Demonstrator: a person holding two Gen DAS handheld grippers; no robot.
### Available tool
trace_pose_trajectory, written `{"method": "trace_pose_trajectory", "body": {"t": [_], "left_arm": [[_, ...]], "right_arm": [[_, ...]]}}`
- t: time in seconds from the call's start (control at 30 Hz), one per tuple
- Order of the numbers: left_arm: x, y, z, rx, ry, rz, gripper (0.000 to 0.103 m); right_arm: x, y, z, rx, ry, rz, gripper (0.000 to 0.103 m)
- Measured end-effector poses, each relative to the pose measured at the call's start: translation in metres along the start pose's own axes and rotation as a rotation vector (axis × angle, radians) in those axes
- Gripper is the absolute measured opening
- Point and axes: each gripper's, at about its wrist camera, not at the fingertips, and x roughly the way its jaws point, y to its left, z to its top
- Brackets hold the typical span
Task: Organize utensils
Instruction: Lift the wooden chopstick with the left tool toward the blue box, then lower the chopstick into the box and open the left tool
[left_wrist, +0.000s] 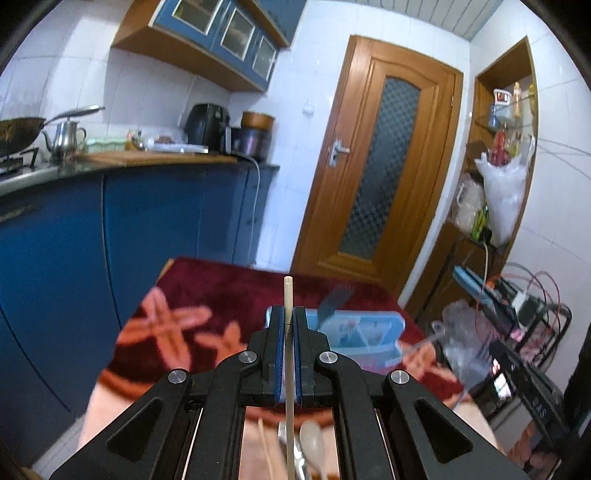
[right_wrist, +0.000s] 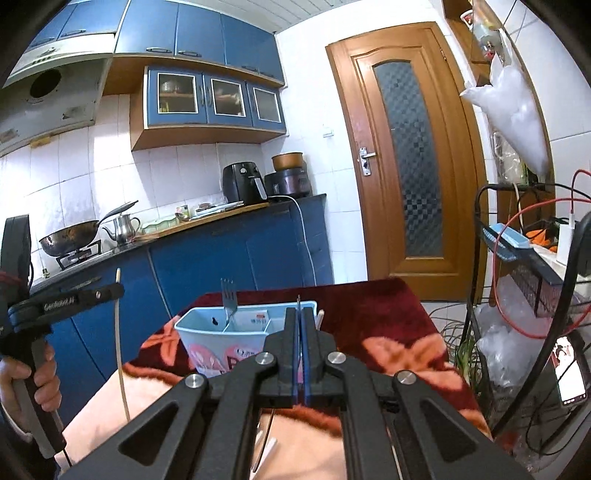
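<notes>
My left gripper (left_wrist: 289, 314) is shut on a pale wooden chopstick (left_wrist: 288, 291) that stands upright between the pads. From the right wrist view, this left gripper (right_wrist: 117, 291) is raised at the left with the chopstick (right_wrist: 119, 332) hanging below it. A light blue utensil holder (right_wrist: 207, 328) stands on the red floral blanket (right_wrist: 388, 325) with a fork (right_wrist: 229, 295) upright in it. My right gripper (right_wrist: 298, 314) is shut on a thin metal utensil (right_wrist: 298, 300) seen edge-on, just in front of the holder. Spoons (left_wrist: 310, 439) lie below the left gripper.
Blue kitchen cabinets (right_wrist: 229, 254) run along the left, and a wooden door (right_wrist: 406, 166) is behind the table. A black wire rack (right_wrist: 524, 280) with cables and plastic bags crowds the right side. A person's hand (right_wrist: 18, 373) grips the left tool's handle.
</notes>
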Motion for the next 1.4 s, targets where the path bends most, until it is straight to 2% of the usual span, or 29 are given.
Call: {"method": "trace_pose_trajectory", "body": {"t": [0.27, 0.5, 0.7, 0.9, 1.1, 1.23, 1.4], "left_arm": [[0.021, -0.013, 0.036, 0.037, -0.149, 0.049, 0.004], [0.039, -0.015, 0.063, 0.007, -0.236, 0.058, 0.004], [0.055, -0.014, 0.074, 0.011, -0.301, 0.103, 0.004], [0.075, -0.008, 0.062, 0.004, -0.298, 0.12, 0.004], [0.098, 0.0, 0.041, -0.013, -0.246, 0.108, 0.004], [0.109, 0.005, 0.031, -0.019, -0.214, 0.101, 0.004], [0.117, 0.005, 0.021, -0.001, -0.189, 0.1, 0.004]], "right_arm": [[0.006, -0.003, 0.008, 0.001, -0.015, 0.001, 0.003], [0.012, 0.0, 0.018, -0.032, -0.03, 0.002, 0.003], [0.019, 0.003, 0.038, -0.063, -0.079, -0.01, 0.003], [0.033, 0.009, 0.058, -0.083, -0.134, -0.035, 0.003], [0.058, 0.01, 0.071, -0.093, -0.152, -0.07, 0.003], [0.076, 0.014, 0.068, -0.13, -0.144, -0.102, 0.003], [0.099, 0.013, 0.055, -0.15, -0.089, -0.119, 0.003]]}}
